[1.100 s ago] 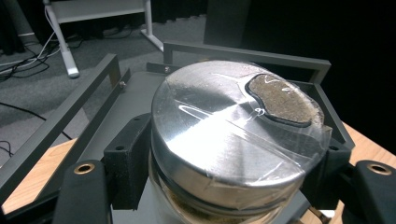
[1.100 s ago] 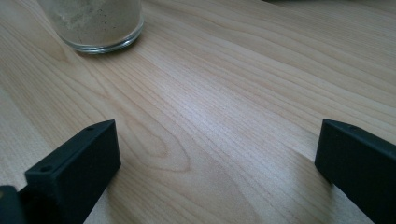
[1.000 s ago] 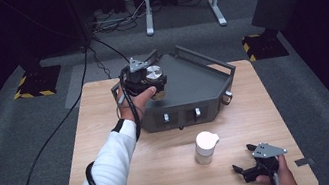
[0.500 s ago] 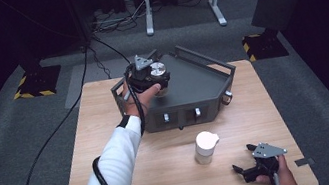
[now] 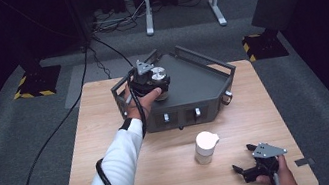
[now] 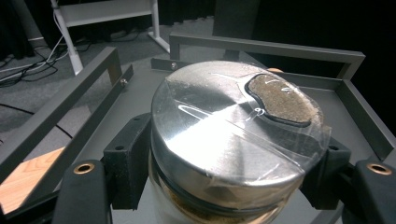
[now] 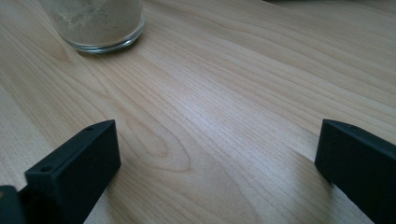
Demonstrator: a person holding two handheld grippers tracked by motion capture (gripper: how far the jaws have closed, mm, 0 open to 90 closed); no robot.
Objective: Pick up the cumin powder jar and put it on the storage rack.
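Two jars: the left tool clamps one steel-lidded jar over the grey tray at the table's far edge. The other jar stands near the right tool, whose jaws gape empty at the near right corner.

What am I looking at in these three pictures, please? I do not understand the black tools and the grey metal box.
A person sits at a wooden table and holds a hand tool with two black jaws in each hand. One picture comes from a camera above; the other two come from cameras riding on the tools. The left gripper is shut on a glass jar with a shiny metal lid, over a dark grey metal tray with rails. The right gripper rests near the table's front edge, jaws open and holding nothing. A second jar with a white lid stands on the table in front of the tray.
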